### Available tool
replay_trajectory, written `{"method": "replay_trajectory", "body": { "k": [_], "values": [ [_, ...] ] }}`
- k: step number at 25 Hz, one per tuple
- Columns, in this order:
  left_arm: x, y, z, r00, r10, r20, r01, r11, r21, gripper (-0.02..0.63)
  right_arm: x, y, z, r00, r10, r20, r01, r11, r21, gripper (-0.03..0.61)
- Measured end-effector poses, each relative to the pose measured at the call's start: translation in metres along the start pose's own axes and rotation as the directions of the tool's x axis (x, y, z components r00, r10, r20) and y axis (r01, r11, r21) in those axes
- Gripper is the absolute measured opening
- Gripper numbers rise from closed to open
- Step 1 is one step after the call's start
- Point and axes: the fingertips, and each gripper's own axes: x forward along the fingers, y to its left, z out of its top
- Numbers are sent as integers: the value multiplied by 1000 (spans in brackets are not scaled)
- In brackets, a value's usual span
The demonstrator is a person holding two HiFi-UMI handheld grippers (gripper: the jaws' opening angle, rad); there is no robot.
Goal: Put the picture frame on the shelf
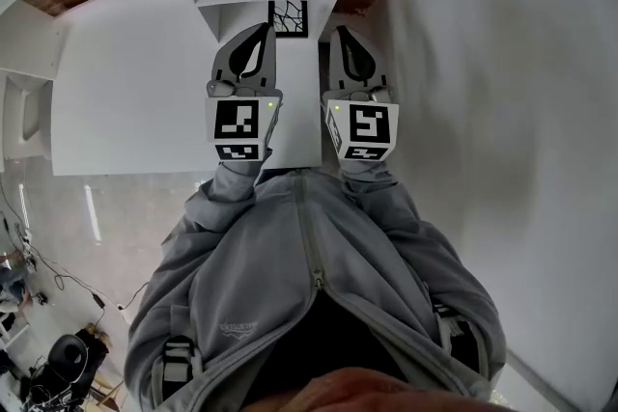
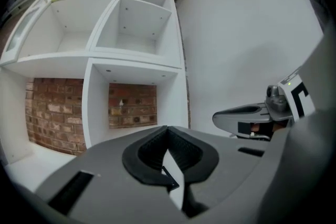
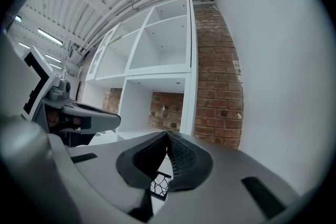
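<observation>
Both grippers are up in front of the shelf (image 2: 131, 60), and the picture frame (image 1: 290, 18) sits between their tips at twelve o'clock in the head view. It's a small, squarish frame with a thin black border, and its white picture is crossed by black branching lines, like cracks in glass. The left gripper (image 1: 263, 32) comes in from seven o'clock of the frame, jaws pinched tight, with a black corner of the frame showing in the gap below the pads. The right gripper (image 1: 340, 34) comes in from five o'clock, also clamped narrow, and that cracked pattern peeks out between its pads. The frame is off any surface, held clear in the air. The shelf's white compartments are open, the lower ones backed by brick (image 2: 131, 105).
</observation>
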Motion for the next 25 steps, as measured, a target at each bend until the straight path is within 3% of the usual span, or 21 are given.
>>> {"method": "replay_trajectory", "body": {
  "k": [9, 16, 25],
  "values": [
    [-47, -24, 8, 1000, -15, 10, 15, 1000, 21, 6, -47, 15, 22, 999, 32, 39, -32, 999, 1, 28],
    [-64, -34, -11, 1000, -6, -24, 7, 1000, 8, 6, -62, 26, 6, 998, 54, 15, -54, 998, 15, 28],
    [-66, -33, -6, 1000, -4, -5, 4, 1000, 20, 6, -63, 26, 3, 998, 58, 18, -59, 998, 35, 28]
  ]
}}
